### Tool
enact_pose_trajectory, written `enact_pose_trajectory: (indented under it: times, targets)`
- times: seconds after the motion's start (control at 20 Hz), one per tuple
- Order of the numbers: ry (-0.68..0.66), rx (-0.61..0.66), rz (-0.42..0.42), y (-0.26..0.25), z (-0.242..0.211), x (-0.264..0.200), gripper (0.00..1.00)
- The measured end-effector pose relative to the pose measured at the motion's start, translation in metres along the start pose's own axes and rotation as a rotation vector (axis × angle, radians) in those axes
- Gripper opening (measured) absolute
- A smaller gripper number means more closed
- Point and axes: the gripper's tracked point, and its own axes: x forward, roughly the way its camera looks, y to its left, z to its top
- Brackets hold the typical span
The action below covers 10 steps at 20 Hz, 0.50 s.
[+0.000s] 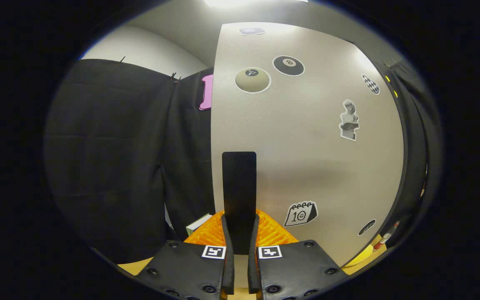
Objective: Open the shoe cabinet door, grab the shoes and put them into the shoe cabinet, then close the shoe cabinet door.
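Observation:
The shoe cabinet door (306, 137) is a pale flat panel with several stickers, standing just ahead of me. A flat black handle (239, 183) sticks out near the door's left edge and runs down between my fingers. My gripper (240, 221) is shut on that handle, with a finger pressing on each side of it. The dark cabinet body (415, 150) borders the door's right edge. I cannot tell how far the door stands open.
Black cloth wall (119, 158) hangs to the left of the door. A small white box (198, 224) lies low beside the left finger. A yellow surface (365, 256) and a small red-and-white object (386, 238) sit at the door's lower right.

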Motion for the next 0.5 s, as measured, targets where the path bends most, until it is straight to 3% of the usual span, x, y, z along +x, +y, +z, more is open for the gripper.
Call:
enact_pose_trajectory:
  times: [0.5]
  targets:
    - [0.019, 0.015, 0.064, -0.008, 0.0, -0.019, 0.14]
